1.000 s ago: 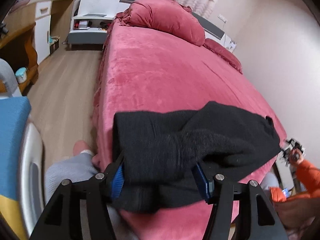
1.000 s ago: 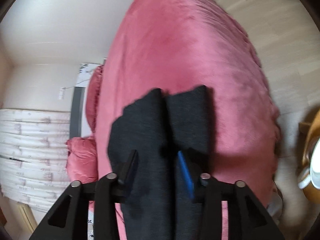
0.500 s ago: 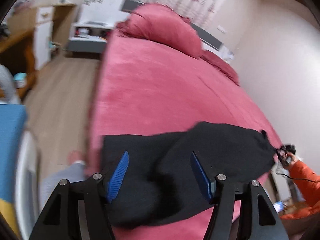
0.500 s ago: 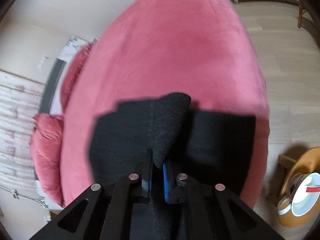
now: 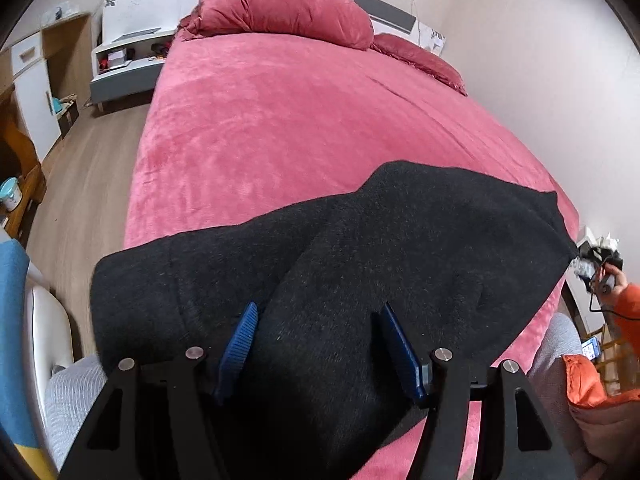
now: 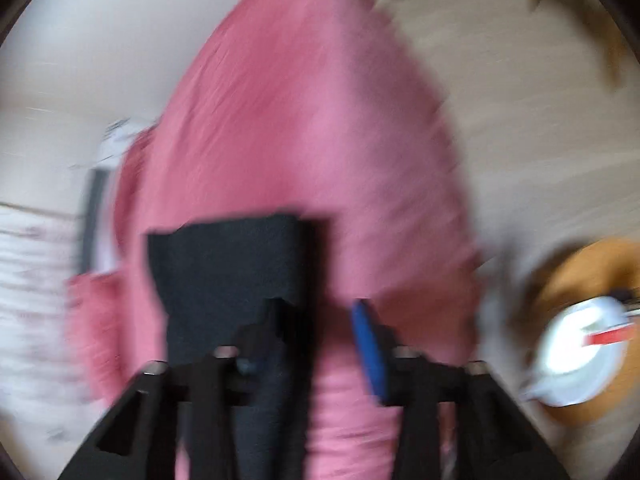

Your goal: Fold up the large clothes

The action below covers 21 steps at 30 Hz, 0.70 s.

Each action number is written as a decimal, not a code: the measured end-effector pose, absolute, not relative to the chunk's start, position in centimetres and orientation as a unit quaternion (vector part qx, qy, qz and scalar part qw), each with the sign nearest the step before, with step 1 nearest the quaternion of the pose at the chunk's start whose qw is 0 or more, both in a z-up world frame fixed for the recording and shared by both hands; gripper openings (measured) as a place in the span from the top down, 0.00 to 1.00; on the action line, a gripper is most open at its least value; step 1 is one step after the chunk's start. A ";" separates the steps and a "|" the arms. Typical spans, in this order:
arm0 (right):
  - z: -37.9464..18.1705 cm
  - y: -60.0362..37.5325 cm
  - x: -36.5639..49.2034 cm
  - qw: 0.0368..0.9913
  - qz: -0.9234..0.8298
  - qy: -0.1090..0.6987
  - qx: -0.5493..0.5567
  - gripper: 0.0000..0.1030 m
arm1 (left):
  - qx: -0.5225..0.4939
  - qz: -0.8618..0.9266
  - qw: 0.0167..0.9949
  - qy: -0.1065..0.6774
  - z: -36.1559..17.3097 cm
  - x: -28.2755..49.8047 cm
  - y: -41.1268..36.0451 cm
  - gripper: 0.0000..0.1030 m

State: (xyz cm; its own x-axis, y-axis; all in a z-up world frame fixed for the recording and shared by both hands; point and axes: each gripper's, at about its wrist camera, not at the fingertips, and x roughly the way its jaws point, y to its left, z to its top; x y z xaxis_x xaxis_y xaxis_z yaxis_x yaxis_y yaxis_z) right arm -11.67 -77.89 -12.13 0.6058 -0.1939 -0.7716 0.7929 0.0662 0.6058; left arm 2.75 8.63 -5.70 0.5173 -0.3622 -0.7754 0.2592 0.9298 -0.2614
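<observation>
Black garment (image 5: 360, 264) — both tongs agape.

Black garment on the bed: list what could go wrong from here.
1. The black garment lies at the near edge of the bed, part of it over the side; it may slide to the floor.
2. Both hand-held grippers, left and right, are open, so nothing holds the bunched fold, and it may loosen.
3. The right wrist view is blurred, so a regrasp could miss.

A home bedroom: pink-covered bed (image 5: 320, 120), big pillow (image 5: 280, 12), white nightstand (image 5: 124, 60), wood floor (image 5: 100, 152).
</observation>
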 end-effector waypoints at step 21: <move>-8.6 -29.3 2.3 0.877 0.073 0.386 0.278 0.56 | -0.230 -0.039 0.890 0.392 -4.4 -1.7 20.0 0.11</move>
